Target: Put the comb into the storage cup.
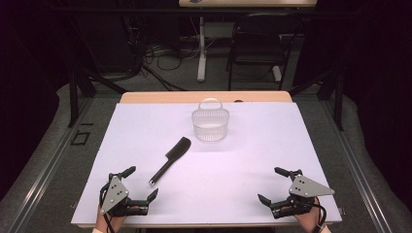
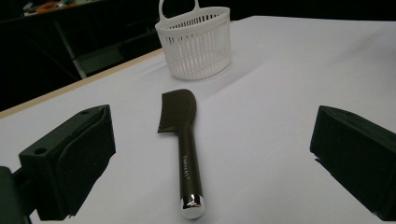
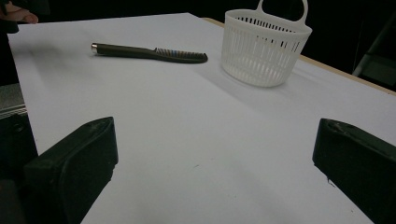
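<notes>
A dark comb [image 1: 170, 159] with a long handle and a silver end cap lies flat on the white table sheet, left of centre; its toothed head points toward a white slatted plastic basket [image 1: 210, 124] with a loop handle, which stands upright farther back. My left gripper [image 1: 142, 182] rests near the front left edge, jaws wide open, with the comb's handle end [image 2: 192, 205] just ahead of it and nothing between its pads. At the front right my right gripper [image 1: 275, 184] also stands open and empty; the comb [image 3: 148, 52] and basket [image 3: 264, 46] lie well ahead of it.
The white sheet [image 1: 252, 155] covers most of the wooden table [image 1: 145, 97]. Behind the table a dark chair [image 1: 257, 43] and a white desk leg [image 1: 201, 53] stand on the floor among cables. Metal rails run along both sides.
</notes>
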### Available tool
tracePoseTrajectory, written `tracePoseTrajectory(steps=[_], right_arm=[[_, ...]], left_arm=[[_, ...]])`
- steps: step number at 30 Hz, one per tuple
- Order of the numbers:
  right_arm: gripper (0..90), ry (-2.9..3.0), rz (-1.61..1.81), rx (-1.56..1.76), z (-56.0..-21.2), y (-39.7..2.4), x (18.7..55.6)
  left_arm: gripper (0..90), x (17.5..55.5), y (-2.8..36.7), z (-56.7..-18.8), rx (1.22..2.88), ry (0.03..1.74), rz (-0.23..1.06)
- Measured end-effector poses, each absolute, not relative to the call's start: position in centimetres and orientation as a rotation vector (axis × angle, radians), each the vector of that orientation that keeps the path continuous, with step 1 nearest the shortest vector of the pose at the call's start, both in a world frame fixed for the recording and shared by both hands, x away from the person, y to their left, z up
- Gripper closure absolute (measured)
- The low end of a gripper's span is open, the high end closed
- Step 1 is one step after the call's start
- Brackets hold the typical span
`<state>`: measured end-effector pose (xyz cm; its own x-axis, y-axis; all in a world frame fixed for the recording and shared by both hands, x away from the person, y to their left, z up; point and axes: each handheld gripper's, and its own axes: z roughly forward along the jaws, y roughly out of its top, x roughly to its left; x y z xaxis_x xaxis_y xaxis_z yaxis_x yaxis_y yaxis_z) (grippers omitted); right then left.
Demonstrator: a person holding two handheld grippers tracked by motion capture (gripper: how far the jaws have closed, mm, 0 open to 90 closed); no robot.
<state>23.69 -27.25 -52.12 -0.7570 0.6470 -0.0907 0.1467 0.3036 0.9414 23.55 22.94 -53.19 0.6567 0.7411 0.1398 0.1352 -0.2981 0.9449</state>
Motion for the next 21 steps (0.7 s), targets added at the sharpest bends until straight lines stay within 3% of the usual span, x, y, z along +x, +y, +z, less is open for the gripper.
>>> tracePoseTrajectory(steps=[21], right_arm=[[0.0, 2.134, 1.458, 0.7, -52.25, -27.06, 23.99]], left_arm=[[0.0, 23.81, 22.53, -53.5, 1.865, 0.747, 0.706]])
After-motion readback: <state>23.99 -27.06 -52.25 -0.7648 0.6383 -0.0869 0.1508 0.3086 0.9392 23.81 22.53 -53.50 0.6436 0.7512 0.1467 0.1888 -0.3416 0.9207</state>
